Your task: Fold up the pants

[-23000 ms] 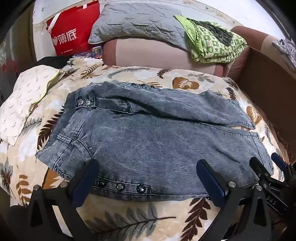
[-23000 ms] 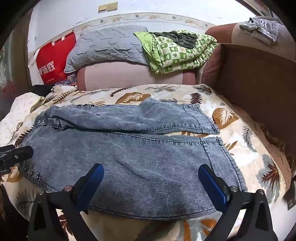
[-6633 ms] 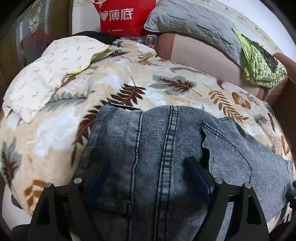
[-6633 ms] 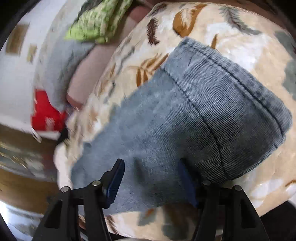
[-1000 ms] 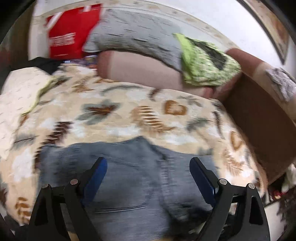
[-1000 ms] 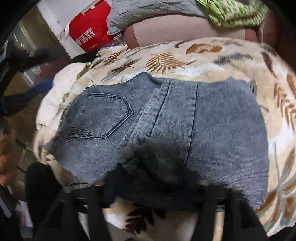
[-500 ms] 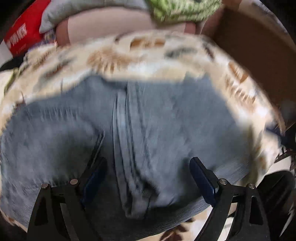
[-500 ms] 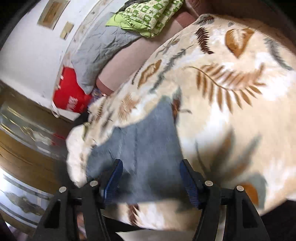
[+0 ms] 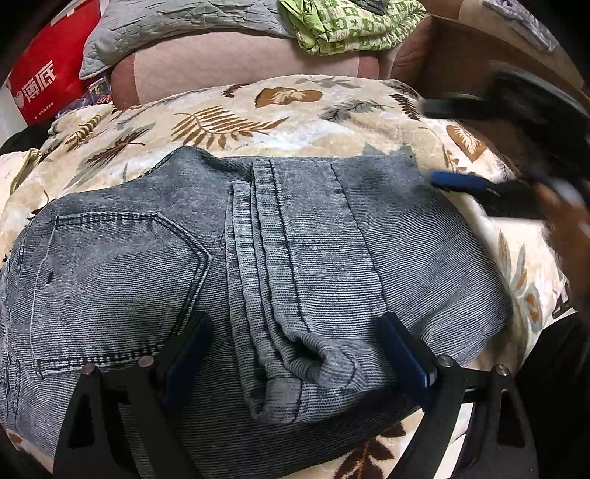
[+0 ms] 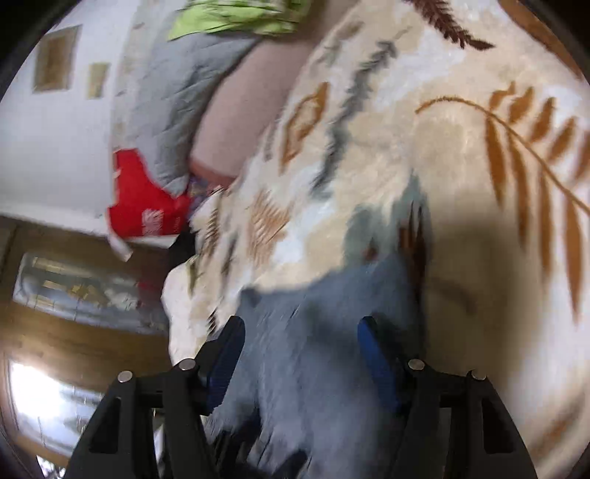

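The grey-blue denim pants lie folded into a compact rectangle on the leaf-print blanket, back pocket at the left and leg hems on top in the middle. My left gripper is open, its blue pads low over the near edge of the fold. My right gripper shows blurred at the pants' far right corner. In the right wrist view my right gripper is open over a blurred edge of the pants, holding nothing.
A red bag, grey pillow and green patterned cloth lie along the pink sofa back. A brown armrest rises at the right. A white cloth lies at the left edge.
Both grippers swung fast over the folded pants. The left view settled low over the near edge. The right gripper moved out to the far right corner.
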Available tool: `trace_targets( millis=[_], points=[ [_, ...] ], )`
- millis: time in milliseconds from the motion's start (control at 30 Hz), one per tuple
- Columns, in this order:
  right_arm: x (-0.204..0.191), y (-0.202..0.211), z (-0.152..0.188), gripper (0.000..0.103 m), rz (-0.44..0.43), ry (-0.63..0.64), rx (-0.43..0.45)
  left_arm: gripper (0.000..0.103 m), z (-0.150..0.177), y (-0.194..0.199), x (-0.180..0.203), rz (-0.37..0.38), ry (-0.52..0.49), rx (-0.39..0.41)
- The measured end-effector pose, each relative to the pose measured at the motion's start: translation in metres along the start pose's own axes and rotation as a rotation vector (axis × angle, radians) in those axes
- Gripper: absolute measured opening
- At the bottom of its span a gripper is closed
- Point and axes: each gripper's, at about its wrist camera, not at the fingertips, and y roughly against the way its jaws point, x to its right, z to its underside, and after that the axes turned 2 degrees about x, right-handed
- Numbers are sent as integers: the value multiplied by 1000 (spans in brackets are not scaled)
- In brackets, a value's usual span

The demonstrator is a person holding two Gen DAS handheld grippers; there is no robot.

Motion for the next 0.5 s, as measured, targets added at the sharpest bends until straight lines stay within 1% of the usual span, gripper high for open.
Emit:
trace_targets(
  millis=[100, 133, 167, 200, 233, 267, 333, 367, 500],
  points=[
    [-8, 34, 44, 67, -9, 19, -7, 91, -1, 3, -8, 41, 51, 9],
    [-3, 45, 64, 67, -8, -1, 4, 91, -1, 5, -12, 56, 70, 14],
    [3, 48, 75, 68, -5, -17, 2, 91, -1, 6, -15, 71, 90, 16],
    [14, 49, 86, 71, 10, -30, -26, 91, -2, 9, -19, 88, 112, 17],
    [29, 43, 98, 71, 62, -41, -63, 91, -4, 13, -23, 101, 142, 27],
    [37, 46, 104, 62, 53, -56, -39, 91, -7, 18, -28, 108, 169, 42],
    [33, 61, 110, 62, 13, -59, 16, 91, -10, 32, -37, 111, 197, 88],
    [25, 71, 113, 62, 8, -20, 61, 91, -10, 36, -40, 105, 200, 103],
    [8, 91, 123, 63, 63, 81, 140, 91, -5, 54, -60, 63, 224, 147]
  ],
)
